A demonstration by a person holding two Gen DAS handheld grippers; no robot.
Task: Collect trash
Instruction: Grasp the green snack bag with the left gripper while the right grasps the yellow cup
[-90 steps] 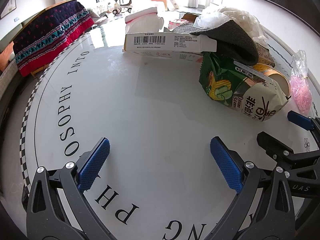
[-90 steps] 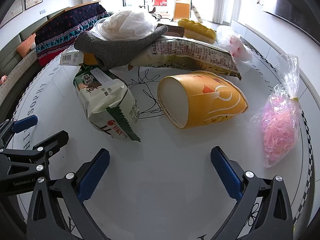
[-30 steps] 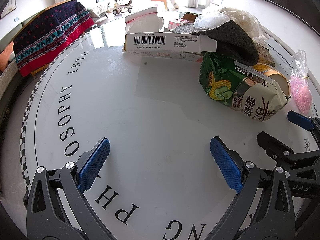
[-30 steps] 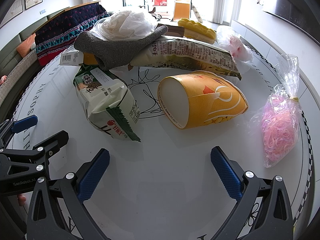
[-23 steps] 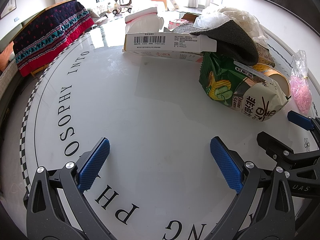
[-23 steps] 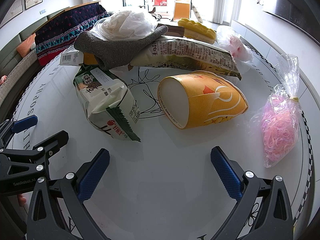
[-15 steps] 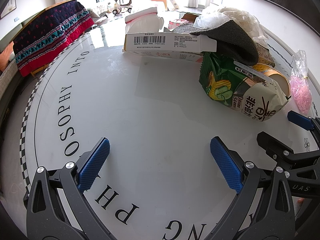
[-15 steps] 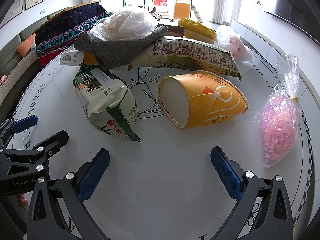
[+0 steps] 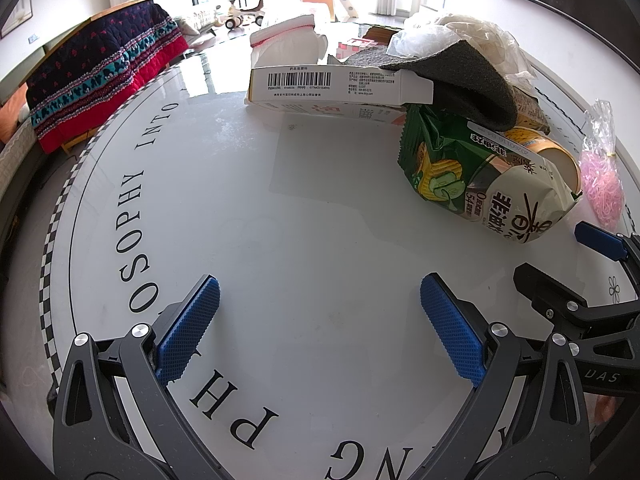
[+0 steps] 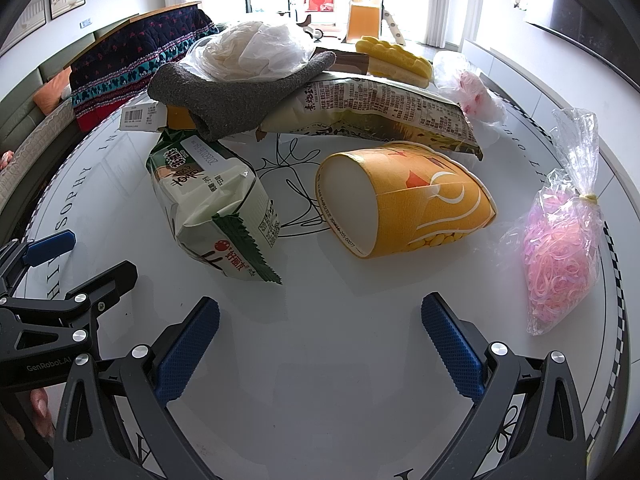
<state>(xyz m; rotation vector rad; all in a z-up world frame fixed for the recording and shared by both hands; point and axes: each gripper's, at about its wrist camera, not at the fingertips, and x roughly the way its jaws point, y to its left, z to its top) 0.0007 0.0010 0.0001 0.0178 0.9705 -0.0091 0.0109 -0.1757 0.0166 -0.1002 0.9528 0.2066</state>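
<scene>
A pile of trash lies on a round white table (image 9: pixel 304 208). A green and white snack bag (image 10: pixel 212 204) lies ahead left of my right gripper (image 10: pixel 320 320); it also shows in the left wrist view (image 9: pixel 476 176). A crushed yellow paper cup (image 10: pixel 412 196) lies on its side straight ahead of the right gripper. A white carton with a barcode (image 9: pixel 336 84) lies far ahead of my left gripper (image 9: pixel 316 300). Both grippers are open and empty, low over the table, side by side.
A grey cloth (image 10: pixel 236 92) and a white plastic bag (image 10: pixel 252 52) top the pile over a long printed snack bag (image 10: pixel 380 112). A clear bag of pink bands (image 10: pixel 560 248) lies right. A yellow corn-shaped item (image 10: pixel 392 60) is behind. A dark patterned quilt (image 9: pixel 104 80) lies beyond the table's left edge.
</scene>
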